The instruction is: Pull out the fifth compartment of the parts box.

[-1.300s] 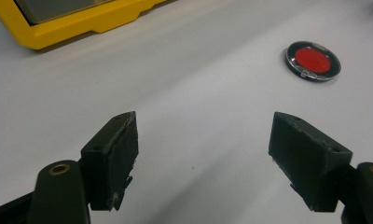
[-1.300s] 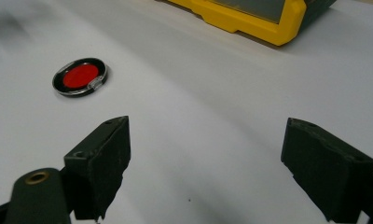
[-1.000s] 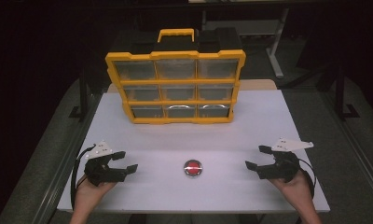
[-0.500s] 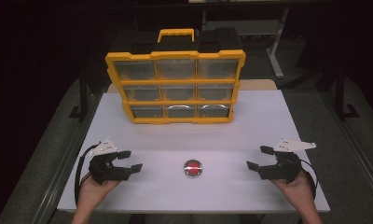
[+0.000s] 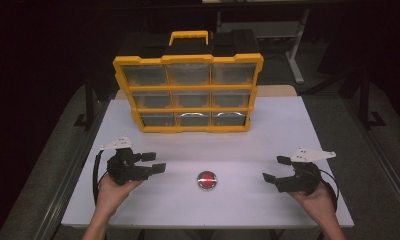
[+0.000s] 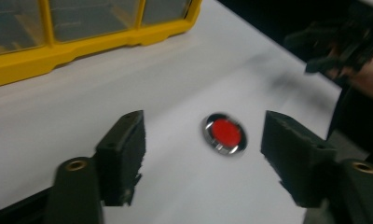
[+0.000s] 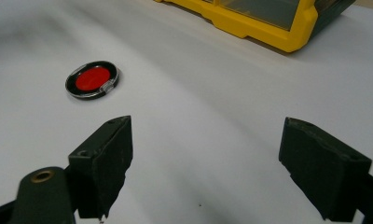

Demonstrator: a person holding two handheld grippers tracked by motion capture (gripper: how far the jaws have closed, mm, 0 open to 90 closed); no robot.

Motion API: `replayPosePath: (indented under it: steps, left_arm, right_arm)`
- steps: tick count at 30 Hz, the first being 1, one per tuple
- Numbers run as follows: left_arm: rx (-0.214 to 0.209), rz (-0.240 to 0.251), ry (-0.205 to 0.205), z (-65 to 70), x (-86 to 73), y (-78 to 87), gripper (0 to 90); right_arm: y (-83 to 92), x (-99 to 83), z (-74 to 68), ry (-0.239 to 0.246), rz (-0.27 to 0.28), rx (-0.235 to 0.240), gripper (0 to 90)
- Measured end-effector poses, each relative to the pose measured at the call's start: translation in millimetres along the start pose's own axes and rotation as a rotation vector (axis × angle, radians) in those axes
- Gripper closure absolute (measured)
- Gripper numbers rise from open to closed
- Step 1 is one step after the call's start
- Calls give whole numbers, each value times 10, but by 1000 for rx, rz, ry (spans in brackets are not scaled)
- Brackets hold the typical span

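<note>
Closing in from the side, the left claw (image 5: 155, 163) lines its narrowing jaws up on the small round red-centred disc (image 5: 207, 179), nothing between them yet. That disc lies flat mid-worktop (image 5: 288, 130), well apart from the yellow compartment organizer (image 5: 188, 92) standing upright behind. The right claw (image 5: 275, 169) hovers released, jaws wide and empty, likely leaving room for its partner.

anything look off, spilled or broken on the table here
Nothing stands out. The yellow organizer stands upright and square at the far side of the table, its drawers shut. The red disc lies flat near the front edge, intact, with nothing spilled around it.
</note>
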State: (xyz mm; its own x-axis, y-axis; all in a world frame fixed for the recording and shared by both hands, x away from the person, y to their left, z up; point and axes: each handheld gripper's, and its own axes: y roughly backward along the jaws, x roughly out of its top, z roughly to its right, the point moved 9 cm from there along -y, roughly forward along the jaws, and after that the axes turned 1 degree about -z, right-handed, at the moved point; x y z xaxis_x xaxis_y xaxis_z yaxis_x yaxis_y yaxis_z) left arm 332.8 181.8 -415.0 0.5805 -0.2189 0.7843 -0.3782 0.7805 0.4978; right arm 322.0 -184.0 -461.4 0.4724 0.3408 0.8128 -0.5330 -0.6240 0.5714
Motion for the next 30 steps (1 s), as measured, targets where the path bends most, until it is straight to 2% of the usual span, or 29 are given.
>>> replayPosePath:
  steps: [1, 4, 5, 6, 8, 10, 12, 16, 18, 20, 23, 24, 27, 30]
  left_arm:
    - [-22, 7, 8, 20, 45, -19, 351]
    - [-31, 1, 6, 24, 196, -101, 328]
    - [-31, 1, 6, 24, 196, -101, 329]
    - [-52, 17, 24, 26, 287, -132, 332]
    - [-67, 45, 45, 23, 386, -169, 333]
    - [-66, 53, 48, 8, 427, -180, 338]
    - [-66, 77, 68, -14, 513, -212, 343]
    - [-84, 138, 126, -79, 679, -262, 357]
    - [-59, 178, 150, -145, 806, -289, 377]
    - [-53, 195, 160, -172, 850, -305, 385]
    - [-44, 226, 209, -238, 974, -367, 403]
    - [-44, 248, 249, -280, 1051, -422, 415]
    - [-42, 264, 273, -326, 1127, -488, 434]
    - [-32, 305, 330, -393, 1266, -597, 469]
  right_arm:
    - [2, 2, 1, 0, 1, 1, 163]
    - [22, 9, 13, -1, 4, 0, 164]
    - [22, 9, 13, -1, 4, 0, 164]
    - [30, 12, 28, -6, 10, -1, 164]
    - [26, 6, 39, -13, 8, 1, 164]
    - [18, 2, 45, -11, 6, 1, 163]
    - [14, -2, 45, -12, 3, 1, 163]
    - [8, -10, 46, -9, 0, 4, 162]
    - [11, -12, 51, -8, 2, 0, 161]
    - [12, -12, 55, -10, 2, -1, 160]
    - [5, -11, 64, -15, 3, -2, 160]
    - [0, -14, 68, -13, 2, -1, 160]
    - [-8, -17, 70, -13, 2, -1, 160]
    - [-8, -22, 68, -12, 0, 3, 160]
